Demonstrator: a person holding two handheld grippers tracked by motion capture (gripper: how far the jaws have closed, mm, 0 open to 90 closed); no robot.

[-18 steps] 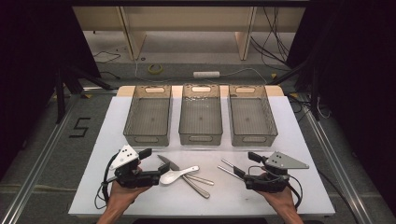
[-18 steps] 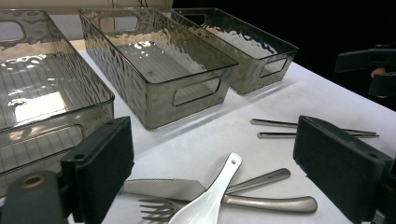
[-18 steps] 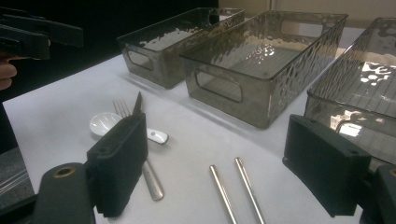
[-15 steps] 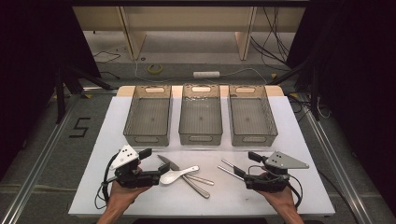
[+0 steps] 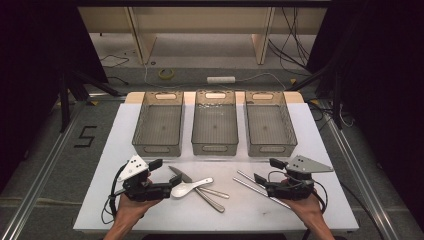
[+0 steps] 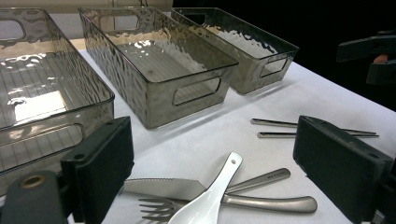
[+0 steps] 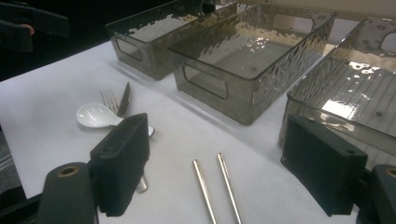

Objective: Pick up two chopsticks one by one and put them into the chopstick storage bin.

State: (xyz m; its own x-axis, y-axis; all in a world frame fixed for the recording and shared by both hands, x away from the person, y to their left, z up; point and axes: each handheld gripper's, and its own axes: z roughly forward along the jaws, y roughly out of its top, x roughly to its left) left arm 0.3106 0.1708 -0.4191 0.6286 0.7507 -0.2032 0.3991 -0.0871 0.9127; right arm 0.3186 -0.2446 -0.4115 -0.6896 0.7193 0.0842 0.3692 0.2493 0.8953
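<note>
My left gripper (image 5: 162, 190) jaws stand apart, empty, with the white spoon (image 5: 189, 188) just ahead at 12 o'clock in the left gripper view. My right gripper (image 5: 267, 185) jaws are likewise apart around the chopsticks (image 7: 217, 186). Nothing has shifted since half a second ago; sorting into the bins (image 5: 215, 127) is not yet begun.

White surface (image 5: 150, 217) carries three smoky clear bins side by side across its 12 o'clock half: left bin (image 5: 159, 124), middle bin (image 5: 215, 122), right bin (image 5: 268, 123), all upright. Toward 7 o'clock lies a cluster: white spoon (image 5: 189, 187) over a knife (image 5: 181, 176) and fork (image 5: 212, 199), touching. Toward 5 o'clock, two metal chopsticks (image 5: 252, 182) lie parallel, just beside each other.
</note>
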